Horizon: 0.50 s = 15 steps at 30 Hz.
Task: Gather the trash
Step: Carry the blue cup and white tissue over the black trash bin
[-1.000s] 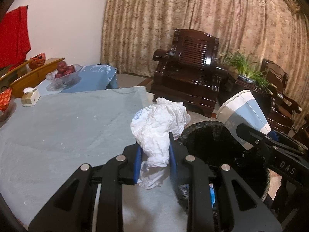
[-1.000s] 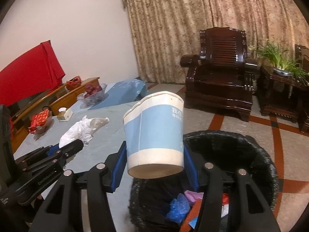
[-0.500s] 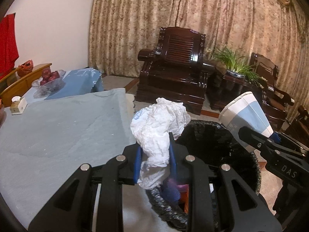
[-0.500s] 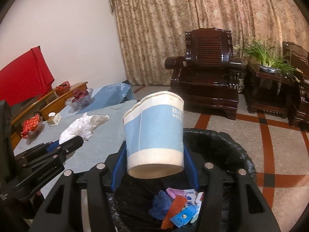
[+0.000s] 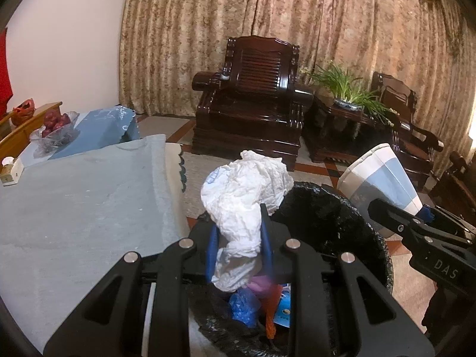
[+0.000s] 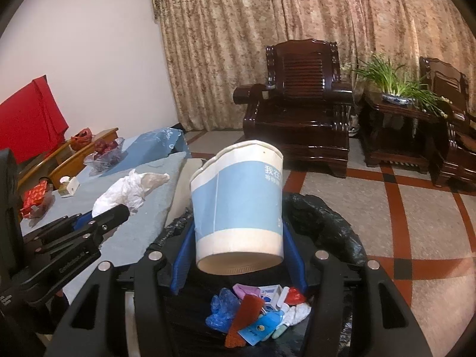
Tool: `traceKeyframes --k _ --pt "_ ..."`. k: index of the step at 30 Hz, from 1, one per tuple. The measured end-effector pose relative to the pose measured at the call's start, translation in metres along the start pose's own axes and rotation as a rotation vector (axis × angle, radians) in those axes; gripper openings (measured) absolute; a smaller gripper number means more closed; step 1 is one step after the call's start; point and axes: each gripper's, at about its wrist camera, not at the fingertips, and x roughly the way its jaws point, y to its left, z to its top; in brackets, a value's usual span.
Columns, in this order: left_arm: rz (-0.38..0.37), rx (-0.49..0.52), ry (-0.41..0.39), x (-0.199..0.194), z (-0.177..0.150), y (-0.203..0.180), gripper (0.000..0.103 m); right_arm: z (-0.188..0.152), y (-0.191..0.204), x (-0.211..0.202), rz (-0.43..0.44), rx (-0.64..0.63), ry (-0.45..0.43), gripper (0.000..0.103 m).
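Both pieces of trash are lifted and held above the black-lined trash bin (image 6: 324,223); what is left, by my judgement, is to let them drop. The left tongs (image 5: 238,232) are clenched on a crumpled white tissue wad (image 5: 244,196), hanging over the bin's near rim. The right tongs (image 6: 238,255) grip a blue-and-white paper cup (image 6: 238,208), upright, right over the bin's mouth. Inside the bin lie a blue glove (image 6: 221,308), a red scrap (image 6: 242,316), a purple piece and small packets. The grey-covered worktop (image 5: 74,202) beside it shows no further litter nearby.
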Motion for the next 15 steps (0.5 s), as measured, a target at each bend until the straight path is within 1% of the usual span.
traceKeyframes --k 15 --pt "-0.027 0.032 0.049 0.032 -0.01 -0.024 0.024 -0.013 -0.026 0.011 -0.048 0.026 0.038 0.054"
